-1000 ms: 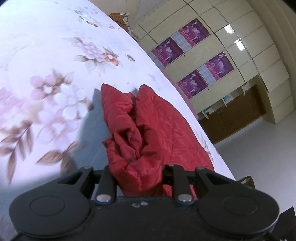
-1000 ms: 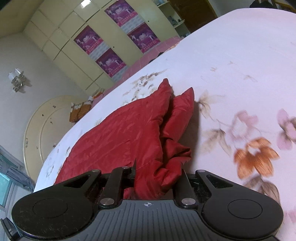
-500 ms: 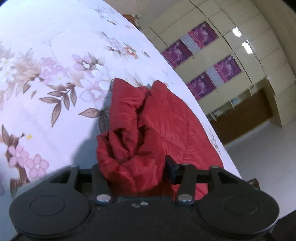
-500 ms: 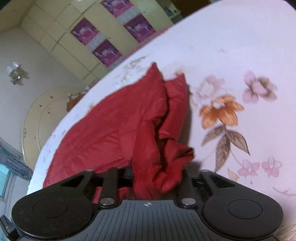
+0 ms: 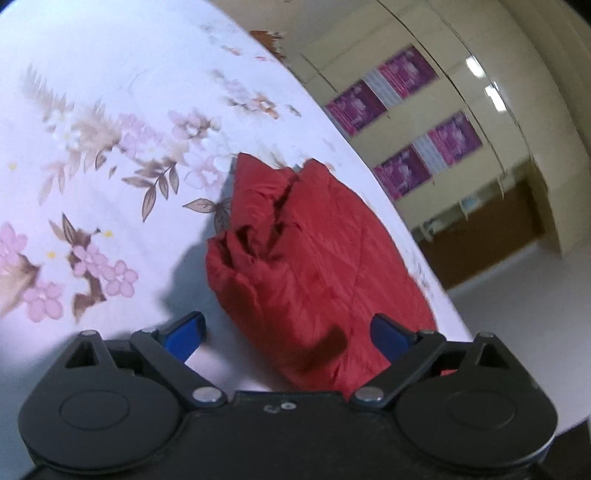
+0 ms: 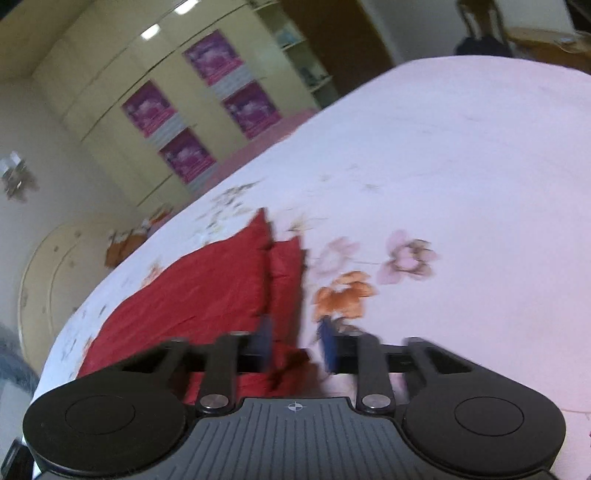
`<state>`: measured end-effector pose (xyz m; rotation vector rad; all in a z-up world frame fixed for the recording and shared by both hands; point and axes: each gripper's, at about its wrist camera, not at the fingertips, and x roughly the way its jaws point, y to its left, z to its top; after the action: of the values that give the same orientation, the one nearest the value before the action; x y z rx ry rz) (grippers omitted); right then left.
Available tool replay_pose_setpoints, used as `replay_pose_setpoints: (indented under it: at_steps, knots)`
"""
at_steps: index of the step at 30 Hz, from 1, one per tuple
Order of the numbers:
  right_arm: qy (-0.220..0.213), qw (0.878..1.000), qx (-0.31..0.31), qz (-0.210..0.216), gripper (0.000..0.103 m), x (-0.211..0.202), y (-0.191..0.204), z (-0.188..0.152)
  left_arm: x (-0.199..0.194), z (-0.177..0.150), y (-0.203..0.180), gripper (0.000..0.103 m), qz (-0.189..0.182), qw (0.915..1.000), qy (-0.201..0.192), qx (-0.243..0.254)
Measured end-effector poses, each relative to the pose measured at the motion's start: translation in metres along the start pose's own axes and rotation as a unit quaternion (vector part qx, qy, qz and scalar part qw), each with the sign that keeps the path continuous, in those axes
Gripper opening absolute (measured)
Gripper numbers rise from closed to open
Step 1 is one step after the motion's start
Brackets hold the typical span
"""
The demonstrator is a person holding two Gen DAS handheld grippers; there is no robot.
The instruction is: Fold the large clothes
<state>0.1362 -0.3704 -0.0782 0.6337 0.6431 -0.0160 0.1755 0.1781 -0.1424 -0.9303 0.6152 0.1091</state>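
Observation:
A red quilted garment lies folded on the floral bedsheet, with its bunched end toward me. My left gripper straddles that near end. Its jaws are opening wide and the blue pads stand clear of the fabric on both sides. In the right wrist view the garment lies flat at the lower left on the sheet. My right gripper hovers over its near corner. Its jaws are closing, but a gap still shows between the pads and they press on no cloth.
A cream wardrobe with purple posters stands past the bed. Beside it are a brown cabinet and pale floor. A rounded headboard is at the left, and a dark chair is at the far right.
Both grippers let go of the bunched red fabric and drew back. The left jaws spread wide. The right gripper rose a little, and the garment now rests on the bed.

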Motion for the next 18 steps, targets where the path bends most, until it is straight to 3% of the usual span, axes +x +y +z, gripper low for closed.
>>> replay_pose_setpoints:
  at_steps: [2, 5, 6, 7, 11, 14, 18]
  knots:
    - [0.013, 1.0, -0.02, 0.02, 0.005, 0.01, 0.026, 0.0, 0.01, 0.004, 0.0, 0.089, -0.024, 0.9995, -0.007, -0.016]
    - [0.039, 0.996, -0.053, 0.053, 0.005, 0.036, 0.073, -0.007, 0.035, 0.011, 0.0, 0.057, -0.014, 0.9994, 0.007, -0.032]
    - [0.049, 0.995, -0.066, 0.063, 0.005, 0.045, 0.091, -0.011, 0.04, 0.013, -0.001, 0.037, -0.009, 0.9996, 0.004, -0.028]
    - [0.06, 0.992, -0.081, 0.075, 0.005, 0.056, 0.11, -0.015, 0.045, 0.015, -0.001, 0.032, -0.011, 0.9996, 0.01, -0.025]
    - [0.087, 0.982, -0.141, 0.094, 0.005, 0.101, 0.173, -0.038, 0.041, 0.015, -0.005, 0.025, -0.018, 0.9998, -0.004, -0.003]
    - [0.112, 0.977, -0.158, 0.085, 0.005, 0.137, 0.192, -0.056, 0.038, 0.015, -0.005, 0.024, -0.026, 0.9996, -0.006, 0.006]
    - [0.154, 0.972, -0.169, 0.058, 0.004, 0.176, 0.191, -0.079, 0.036, 0.015, -0.007, 0.024, -0.028, 0.9993, -0.005, 0.024]
